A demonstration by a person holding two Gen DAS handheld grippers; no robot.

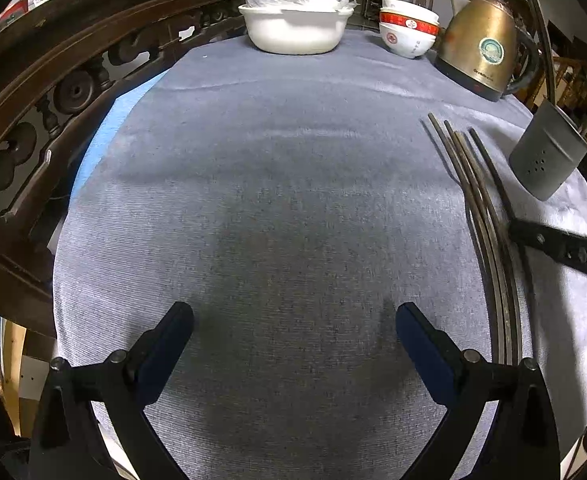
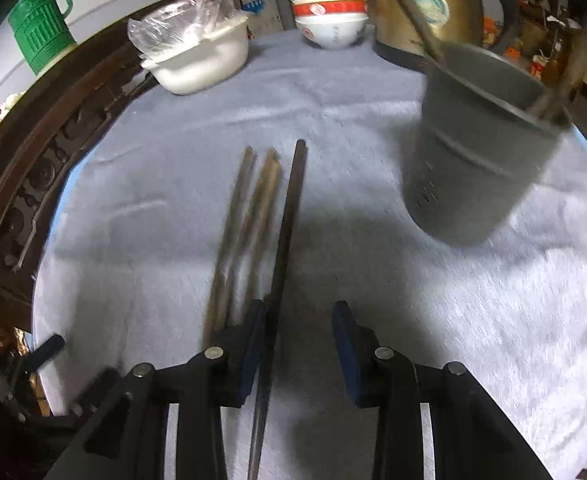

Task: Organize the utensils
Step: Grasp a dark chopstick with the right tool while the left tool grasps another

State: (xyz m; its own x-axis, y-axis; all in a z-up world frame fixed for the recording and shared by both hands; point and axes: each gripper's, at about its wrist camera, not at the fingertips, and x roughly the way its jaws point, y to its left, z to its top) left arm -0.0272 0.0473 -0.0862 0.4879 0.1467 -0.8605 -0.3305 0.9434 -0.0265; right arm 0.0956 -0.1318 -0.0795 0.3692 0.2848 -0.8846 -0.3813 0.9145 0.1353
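Note:
Several dark chopsticks point(image 1: 481, 216) lie side by side on the grey-blue tablecloth at the right. A grey utensil holder point(image 1: 545, 156) stands beyond them with chopsticks in it. My left gripper point(image 1: 295, 332) is open and empty over the cloth. In the right wrist view my right gripper point(image 2: 299, 336) is open around one dark chopstick point(image 2: 287, 232), which runs along its left finger point(image 2: 253, 344). Other chopsticks point(image 2: 249, 216) lie just left. The grey holder point(image 2: 469, 152) stands ahead to the right. The right gripper's arm point(image 1: 561, 248) shows in the left wrist view.
A white basin with a plastic bag point(image 1: 293, 28), stacked red-and-white bowls point(image 1: 407, 28) and a brass kettle point(image 1: 481, 40) stand at the table's far edge. A carved wooden chair back point(image 1: 53, 92) curves along the left side. A green jug point(image 2: 41, 24) stands behind.

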